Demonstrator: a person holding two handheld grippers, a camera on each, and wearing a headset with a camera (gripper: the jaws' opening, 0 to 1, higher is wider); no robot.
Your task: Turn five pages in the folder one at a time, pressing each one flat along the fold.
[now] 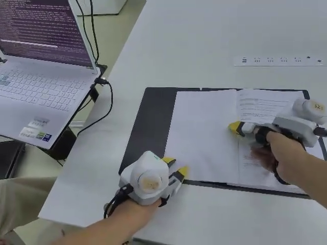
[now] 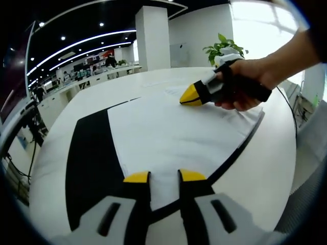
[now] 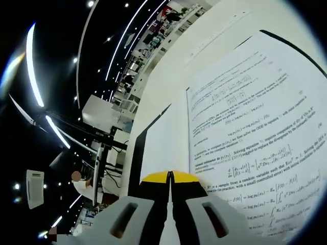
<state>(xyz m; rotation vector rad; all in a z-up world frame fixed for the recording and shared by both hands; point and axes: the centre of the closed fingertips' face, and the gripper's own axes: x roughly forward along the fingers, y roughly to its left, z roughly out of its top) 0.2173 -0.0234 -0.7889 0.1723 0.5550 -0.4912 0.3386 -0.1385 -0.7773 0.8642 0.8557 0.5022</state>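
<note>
The black folder (image 1: 153,122) lies open on the white surface (image 1: 204,41), with one blank page (image 1: 204,138) on its left half and one printed page (image 1: 263,107) on its right, the print too small to read in the head view. A hand (image 1: 286,153) hides the folder's lower right part. The right tongs (image 1: 236,127) are closed, tips at the fold. The left tongs (image 1: 175,166), jaws narrowly apart, sit at the folder's near edge over the blank page's corner. Left of the folder stands one laptop (image 1: 36,66), cut off by the frame. Beyond the folder lies one power strip (image 1: 278,60).
</note>
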